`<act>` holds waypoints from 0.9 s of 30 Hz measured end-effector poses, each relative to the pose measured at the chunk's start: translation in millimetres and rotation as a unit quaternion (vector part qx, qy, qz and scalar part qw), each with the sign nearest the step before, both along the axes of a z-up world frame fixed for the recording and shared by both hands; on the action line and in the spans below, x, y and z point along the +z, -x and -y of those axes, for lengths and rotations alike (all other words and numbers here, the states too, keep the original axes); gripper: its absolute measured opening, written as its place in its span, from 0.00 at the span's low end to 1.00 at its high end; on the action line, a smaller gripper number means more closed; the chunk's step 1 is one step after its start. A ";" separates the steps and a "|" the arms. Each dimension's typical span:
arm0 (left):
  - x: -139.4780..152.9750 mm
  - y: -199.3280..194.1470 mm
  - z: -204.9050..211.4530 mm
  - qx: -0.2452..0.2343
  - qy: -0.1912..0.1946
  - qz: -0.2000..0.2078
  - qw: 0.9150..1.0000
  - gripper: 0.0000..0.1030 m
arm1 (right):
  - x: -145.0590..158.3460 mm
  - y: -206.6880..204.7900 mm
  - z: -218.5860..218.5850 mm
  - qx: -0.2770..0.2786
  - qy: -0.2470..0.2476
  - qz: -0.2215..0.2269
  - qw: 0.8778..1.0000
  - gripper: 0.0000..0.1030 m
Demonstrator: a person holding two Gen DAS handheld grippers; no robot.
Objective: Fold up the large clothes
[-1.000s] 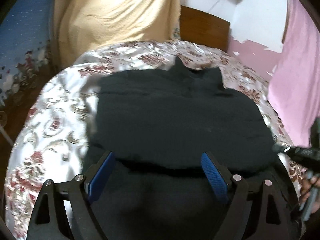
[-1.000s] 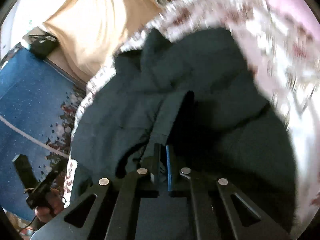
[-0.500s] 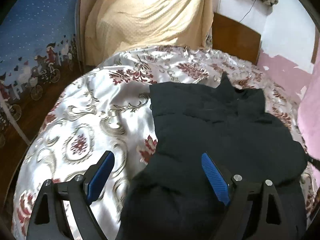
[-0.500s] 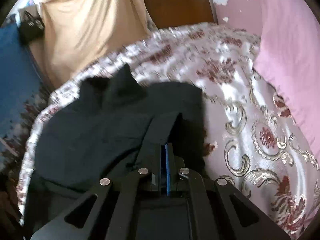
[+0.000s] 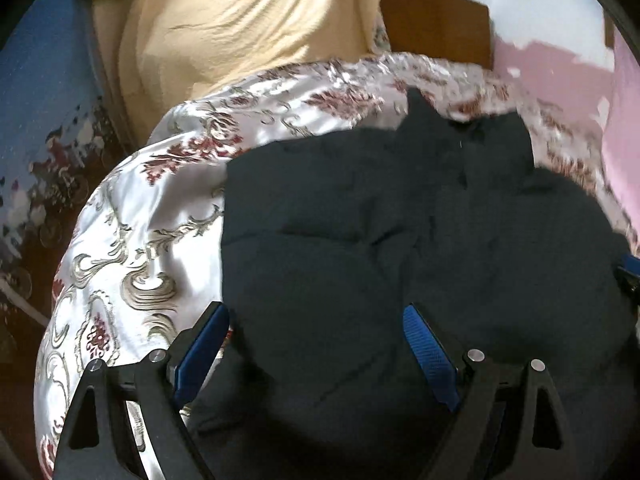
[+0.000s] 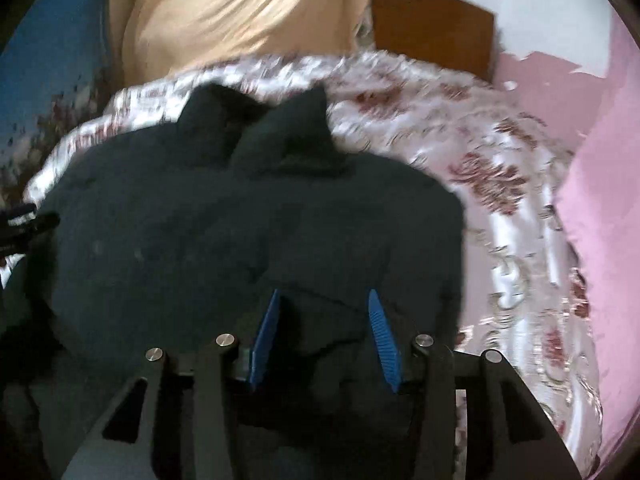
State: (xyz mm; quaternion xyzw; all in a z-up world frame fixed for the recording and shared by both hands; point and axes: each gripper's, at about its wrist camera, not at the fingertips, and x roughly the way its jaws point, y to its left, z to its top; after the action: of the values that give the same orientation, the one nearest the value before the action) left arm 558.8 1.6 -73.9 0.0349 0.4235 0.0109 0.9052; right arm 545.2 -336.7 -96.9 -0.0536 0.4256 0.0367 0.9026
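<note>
Left wrist view: the left tool [image 5: 316, 320] gapes wide and empty above the dark garment [image 5: 400, 240], which lies spread on the patterned bedspread [image 5: 140, 240]. Right wrist view: the right tool [image 6: 322, 308] stands partly open, gripping nothing, over the garment [image 6: 240, 240].

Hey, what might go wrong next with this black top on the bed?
Both tongs, left and right, are open, so nothing holds the black top. The satin bedspread looks slippery, so the folded layers may slide apart. The collar points stick up and could bunch in the next fold.
</note>
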 end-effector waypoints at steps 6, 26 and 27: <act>-21.9 2.5 -5.4 0.001 0.032 0.001 1.000 0.92 | -32.1 1.2 0.0 0.002 -0.028 -0.011 1.000 0.43; 70.4 -106.4 36.3 -0.039 0.063 0.056 0.996 0.95 | 55.6 -121.9 -6.5 -0.051 -0.146 0.036 0.987 0.78; 70.1 -121.4 39.3 -0.034 0.068 0.058 0.995 0.95 | 55.6 -134.1 -5.6 -0.061 -0.162 0.039 0.984 0.78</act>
State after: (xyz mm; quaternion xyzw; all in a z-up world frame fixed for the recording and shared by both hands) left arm 680.2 -37.7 -3.8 -0.0129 0.3691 -0.0464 0.9282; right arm 679.2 -331.1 -41.3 0.1182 0.3809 0.0477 0.9158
